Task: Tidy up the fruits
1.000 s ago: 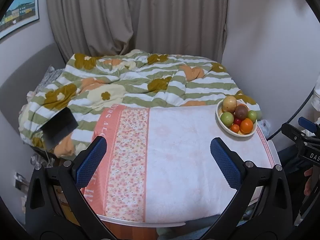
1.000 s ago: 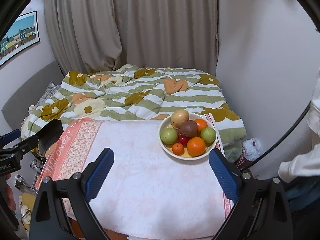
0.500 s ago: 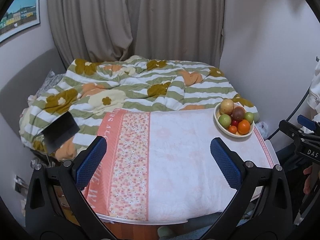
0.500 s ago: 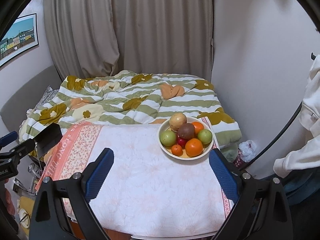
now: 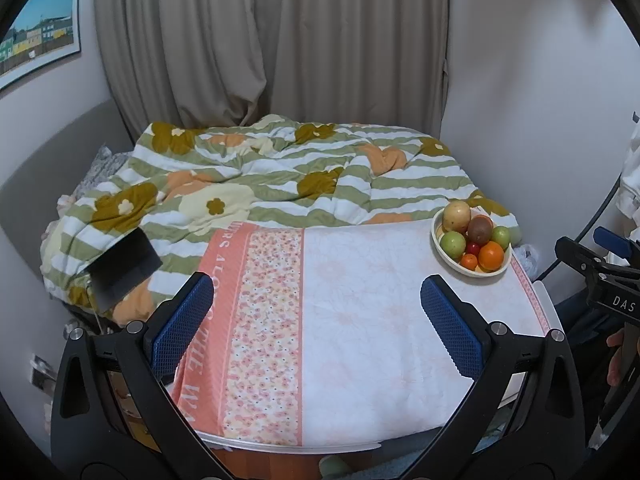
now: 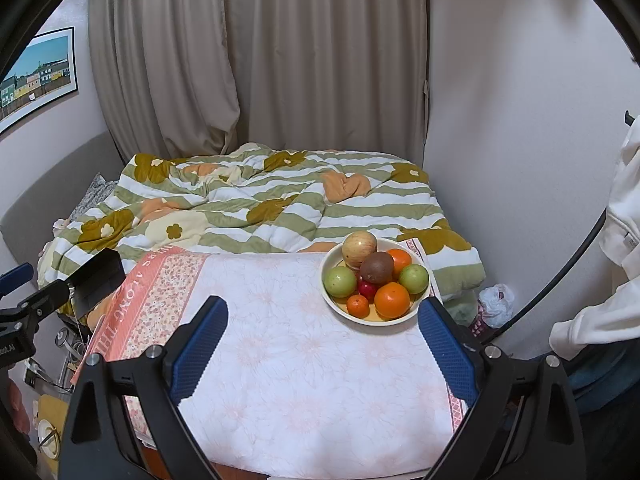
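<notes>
Both tongs hang above the near edge of the desk with their blue pads wide apart and nothing between them: the left tongs over the cloth's middle, the right tongs just near of the bowl. The cream bowl sits on the white and pink floral cloth at the desk's far right corner. It holds a yellowish apple at the far side, a brown kiwi-like fruit, two green fruits, a large orange, a small orange, a second orange behind and a red fruit in the middle. A striped floral quilt covers the bed beyond.
</notes>
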`<state>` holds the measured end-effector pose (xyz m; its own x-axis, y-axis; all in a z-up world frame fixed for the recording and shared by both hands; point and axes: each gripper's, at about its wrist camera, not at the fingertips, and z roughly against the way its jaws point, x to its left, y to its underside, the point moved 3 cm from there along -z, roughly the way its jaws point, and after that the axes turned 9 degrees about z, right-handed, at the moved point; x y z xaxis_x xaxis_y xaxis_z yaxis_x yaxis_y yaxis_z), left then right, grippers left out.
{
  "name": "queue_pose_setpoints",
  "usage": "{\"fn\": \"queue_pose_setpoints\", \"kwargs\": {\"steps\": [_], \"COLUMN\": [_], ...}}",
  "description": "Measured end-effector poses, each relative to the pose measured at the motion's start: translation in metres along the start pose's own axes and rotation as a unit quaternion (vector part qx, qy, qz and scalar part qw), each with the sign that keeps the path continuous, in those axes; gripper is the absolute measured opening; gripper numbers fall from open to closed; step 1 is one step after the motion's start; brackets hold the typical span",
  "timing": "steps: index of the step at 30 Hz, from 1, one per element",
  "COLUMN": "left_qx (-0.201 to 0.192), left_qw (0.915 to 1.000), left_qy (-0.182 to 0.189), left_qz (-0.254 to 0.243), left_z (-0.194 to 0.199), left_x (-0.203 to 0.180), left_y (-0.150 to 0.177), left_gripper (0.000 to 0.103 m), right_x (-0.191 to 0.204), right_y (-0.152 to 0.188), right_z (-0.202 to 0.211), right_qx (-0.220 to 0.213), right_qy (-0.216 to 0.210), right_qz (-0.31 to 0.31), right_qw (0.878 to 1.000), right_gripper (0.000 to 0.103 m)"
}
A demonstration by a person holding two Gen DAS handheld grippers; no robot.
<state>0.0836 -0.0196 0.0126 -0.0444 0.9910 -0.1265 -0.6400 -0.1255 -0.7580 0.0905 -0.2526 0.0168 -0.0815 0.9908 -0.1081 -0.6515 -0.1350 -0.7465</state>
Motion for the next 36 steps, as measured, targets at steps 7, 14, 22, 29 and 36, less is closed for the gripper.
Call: {"fn": "queue_pose_setpoints", "kwargs": {"steps": [7,14,22,29,36], "left_qx": [0.000,0.002,0.002,0.003,-0.003], "left_qw": [1.0000,1.0000,1.0000,1.0000,0.9997], "left_qy": [-0.001,-0.006,-0.008,-0.007,-0.019], "left_qz": [0.001,0.001,0.003,0.001,-0.015], "left_z": [0.000,-0.005,-0.008,-0.011,-0.012], "left_x": [0.000,0.003,0.005,0.004,0.001], "left_y": [0.000,-0.001,-0.002,-0.001,0.000], "left_gripper": [0.103,0.103,0.103,0.103,0.103], "right_x": [0.001,0.001,0.003,0.002,0.004], "right_y": [-0.001,-0.001,-0.003,-0.002,-0.003], "right_z": [0.000,-0.002,-0.004,-0.004,-0.005], "right_qx": [0.000,0.000,0.001,0.001,0.002], "right_qy": [-0.001,-0.002,-0.002,-0.002,-0.002], "right_qz": [0.000,0.000,0.000,-0.001,-0.001], "right_qw": [1.000,1.000,1.000,1.000,1.000], "right_gripper": [0.095,0.095,0.095,0.095,0.095]}}
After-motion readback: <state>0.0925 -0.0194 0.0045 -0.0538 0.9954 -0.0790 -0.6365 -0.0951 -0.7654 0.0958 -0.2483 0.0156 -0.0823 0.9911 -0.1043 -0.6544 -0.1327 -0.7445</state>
